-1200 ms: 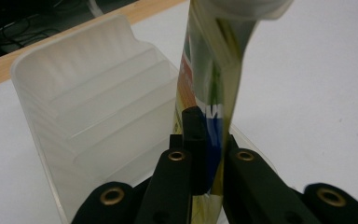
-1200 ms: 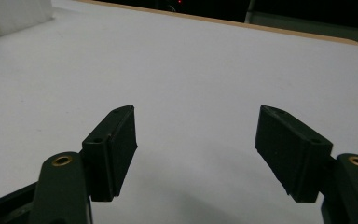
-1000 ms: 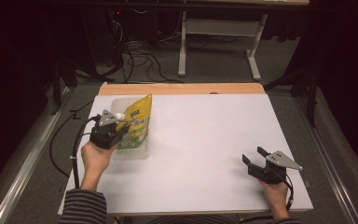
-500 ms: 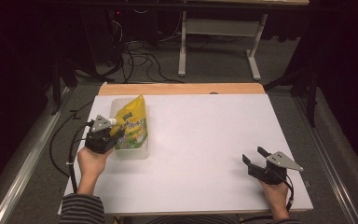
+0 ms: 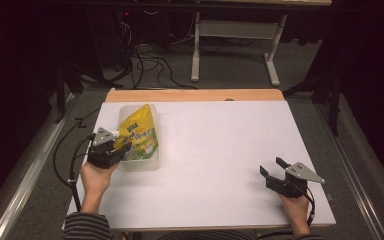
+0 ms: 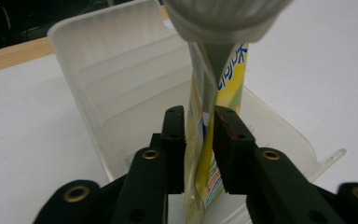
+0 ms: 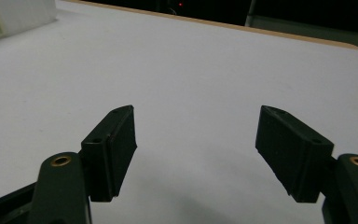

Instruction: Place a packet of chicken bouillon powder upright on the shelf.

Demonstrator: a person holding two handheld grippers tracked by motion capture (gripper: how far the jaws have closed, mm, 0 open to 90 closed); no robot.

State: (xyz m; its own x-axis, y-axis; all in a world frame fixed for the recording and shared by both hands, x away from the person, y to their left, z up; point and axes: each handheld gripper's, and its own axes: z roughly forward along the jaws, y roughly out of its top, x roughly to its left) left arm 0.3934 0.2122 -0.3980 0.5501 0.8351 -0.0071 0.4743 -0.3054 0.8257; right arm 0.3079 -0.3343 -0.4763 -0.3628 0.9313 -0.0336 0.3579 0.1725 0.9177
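Observation:
A yellow spouted pouch (image 5: 141,134) lies tilted in a clear plastic tub (image 5: 129,112) at the table's left side. My left gripper (image 5: 123,149) is at the pouch's near left edge, just under its white cap (image 5: 114,134). In the left gripper view the pouch (image 6: 223,79) stands edge-on between the jaws, with the grey cap (image 6: 223,18) looming above. The left gripper (image 6: 199,116) has just been opening; its pads sit slightly apart from the pouch's thin seam. My right gripper (image 5: 271,166) rests open near the front right of the table, and nothing lies between its jaws (image 7: 196,116).
The white table (image 5: 220,150) has a wooden strip along its far edge (image 5: 195,95). The tub's ribbed wall (image 6: 121,70) rises behind the pouch. Cables and a desk frame (image 5: 230,35) stand on the floor beyond the table. A cable trails off the left edge.
The left hand has drawn toward the near left and sunk a little, and the pouch has settled lower into the tub. The right gripper has stayed still.

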